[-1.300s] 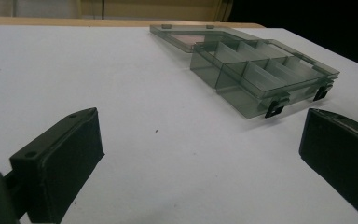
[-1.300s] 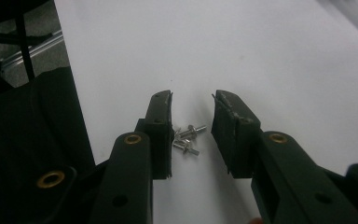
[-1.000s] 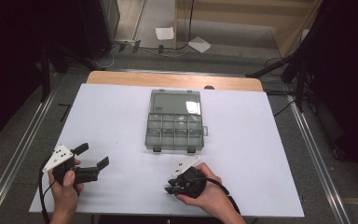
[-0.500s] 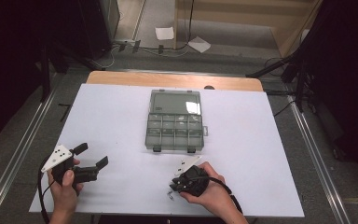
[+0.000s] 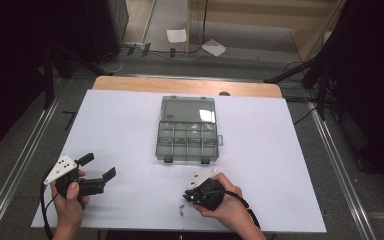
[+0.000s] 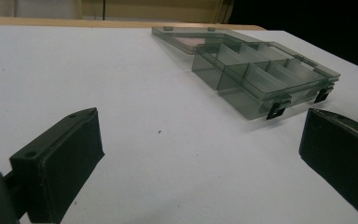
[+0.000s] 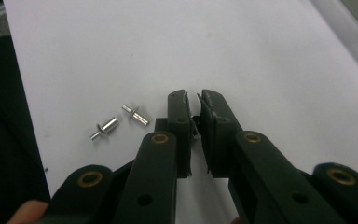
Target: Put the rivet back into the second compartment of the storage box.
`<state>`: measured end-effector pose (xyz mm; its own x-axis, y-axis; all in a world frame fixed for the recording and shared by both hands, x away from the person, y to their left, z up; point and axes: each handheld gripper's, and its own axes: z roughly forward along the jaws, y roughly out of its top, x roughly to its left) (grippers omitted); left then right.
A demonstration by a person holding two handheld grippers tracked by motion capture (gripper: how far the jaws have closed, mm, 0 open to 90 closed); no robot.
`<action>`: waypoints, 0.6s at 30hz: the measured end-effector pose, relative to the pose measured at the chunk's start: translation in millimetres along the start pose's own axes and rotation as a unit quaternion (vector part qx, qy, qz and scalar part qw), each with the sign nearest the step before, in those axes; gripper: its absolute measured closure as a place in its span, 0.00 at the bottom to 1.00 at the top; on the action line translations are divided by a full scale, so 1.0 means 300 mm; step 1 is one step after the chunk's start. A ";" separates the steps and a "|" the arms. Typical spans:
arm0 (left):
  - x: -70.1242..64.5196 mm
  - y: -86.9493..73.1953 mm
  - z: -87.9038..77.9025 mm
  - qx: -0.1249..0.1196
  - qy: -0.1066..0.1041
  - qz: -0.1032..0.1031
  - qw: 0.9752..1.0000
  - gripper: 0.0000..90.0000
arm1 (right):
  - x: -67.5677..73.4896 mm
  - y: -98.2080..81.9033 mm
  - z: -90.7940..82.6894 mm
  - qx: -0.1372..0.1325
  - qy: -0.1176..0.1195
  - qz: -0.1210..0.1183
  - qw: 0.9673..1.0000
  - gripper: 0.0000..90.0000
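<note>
My right gripper (image 7: 194,97) points down at the white table top near its front edge, also seen from above (image 5: 188,197). Its jaws have just been closing and now stand almost together, pinching a small metal rivet (image 7: 195,124) between the pads. Two more silver rivets (image 7: 105,128) (image 7: 136,115) lie loose on the table just left of the jaws. My left gripper (image 5: 99,166) rests at the front left, open and with nothing between its jaws (image 6: 200,123). A clear grey compartment box (image 5: 186,142) sits mid-table with its lid (image 5: 188,110) folded back; its cells look bare (image 6: 261,77).
The white table top (image 5: 280,165) ends close behind both hands at the front edge. A wooden strip (image 5: 180,86) runs along the far edge. Beyond it are floor, cables and dark stands.
The right gripper's jaws have drawn closer together. Both hands have stayed where they were, and the left gripper stays open.
</note>
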<state>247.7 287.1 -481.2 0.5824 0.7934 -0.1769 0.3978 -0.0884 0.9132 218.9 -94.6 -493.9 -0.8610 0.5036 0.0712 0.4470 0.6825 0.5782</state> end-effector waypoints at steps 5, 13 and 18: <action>0.000 0.000 0.000 0.000 0.000 0.001 1.000 0.00 | -0.015 0.006 -0.017 -0.011 0.002 0.009 1.000 0.94; -0.002 0.001 -0.001 -0.005 -0.005 0.003 1.000 0.00 | -0.048 0.038 -0.045 -0.017 0.001 0.013 1.000 0.94; -0.005 0.002 -0.002 -0.005 -0.005 0.003 1.000 0.00 | -0.069 0.069 -0.059 -0.023 -0.003 0.010 1.000 0.94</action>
<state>246.5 286.3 -480.2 0.5918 0.7870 -0.1744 0.3873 -0.0878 0.9178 241.8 -100.3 -469.2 -0.8505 0.5200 0.0785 0.4526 0.6478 0.6127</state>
